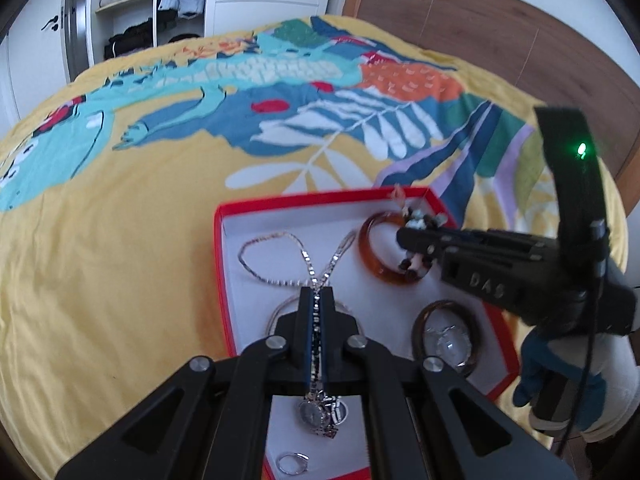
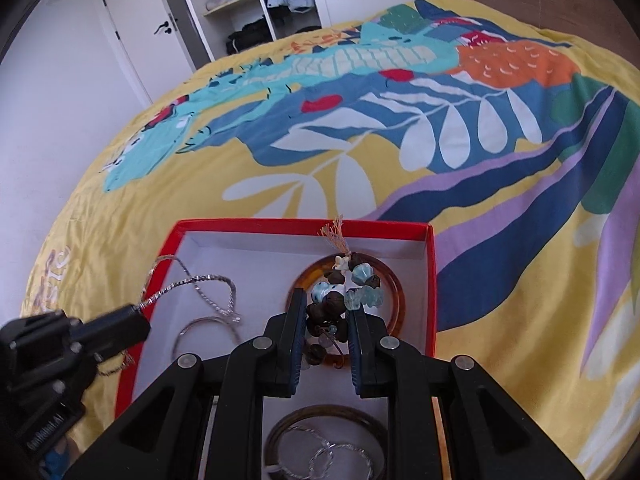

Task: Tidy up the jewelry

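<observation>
A red box [image 1: 219,264] with a white floor lies on the bed. My left gripper [image 1: 317,292] is shut on a silver chain necklace [image 1: 256,270], whose loop trails onto the box floor; from the right wrist view the left gripper [image 2: 138,314] sits over the box's left wall with the chain [image 2: 200,280] hanging from it. My right gripper [image 2: 326,306] is shut on a beaded bracelet [image 2: 340,290] of brown and pale blue beads, just above an amber bangle [image 2: 398,294]. The right gripper [image 1: 404,238] also shows over the amber bangle [image 1: 366,248].
In the box lie a dark bangle [image 1: 418,326], a silver watch [image 1: 314,414], a ring [image 1: 294,463] and a thin silver hoop [image 2: 200,323]. The patterned yellow bedspread [image 1: 120,240] surrounds the box. An open wardrobe [image 1: 132,4] and wooden headboard [image 1: 500,40] stand behind.
</observation>
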Available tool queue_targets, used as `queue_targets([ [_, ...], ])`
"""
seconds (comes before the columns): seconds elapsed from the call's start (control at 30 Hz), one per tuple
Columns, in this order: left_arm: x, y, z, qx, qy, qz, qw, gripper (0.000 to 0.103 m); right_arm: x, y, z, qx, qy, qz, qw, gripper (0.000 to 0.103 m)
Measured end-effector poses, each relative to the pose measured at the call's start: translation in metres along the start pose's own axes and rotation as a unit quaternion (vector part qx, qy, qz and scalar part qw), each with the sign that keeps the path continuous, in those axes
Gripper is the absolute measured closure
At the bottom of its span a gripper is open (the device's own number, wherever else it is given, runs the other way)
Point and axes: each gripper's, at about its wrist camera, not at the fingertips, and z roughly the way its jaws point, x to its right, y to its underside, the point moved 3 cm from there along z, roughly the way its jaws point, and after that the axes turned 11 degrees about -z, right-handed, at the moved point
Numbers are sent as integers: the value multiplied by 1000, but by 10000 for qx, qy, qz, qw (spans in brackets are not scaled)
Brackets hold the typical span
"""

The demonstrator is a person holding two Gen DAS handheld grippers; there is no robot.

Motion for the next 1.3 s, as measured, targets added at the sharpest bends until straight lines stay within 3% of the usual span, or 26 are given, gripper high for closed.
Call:
queue_targets([
  [0.47, -16, 15, 23, -273, -184, -88, 9994, 99, 3, 6, 14, -196, -13, -12, 9998, 83],
  [0.6, -12, 14, 19, -275, -157, -49, 9995, 87, 2, 7, 10, -172, 24, -10, 9998, 72],
  [0.93, -8, 12, 0, -170, -164, -82, 9997, 74, 6, 14, -13, -110, 108, 71, 9999, 60],
  [1.3, 0, 15, -43, 144, -337, -45, 9993, 71, -8, 22, -57, 125, 113, 65, 9998, 56],
])
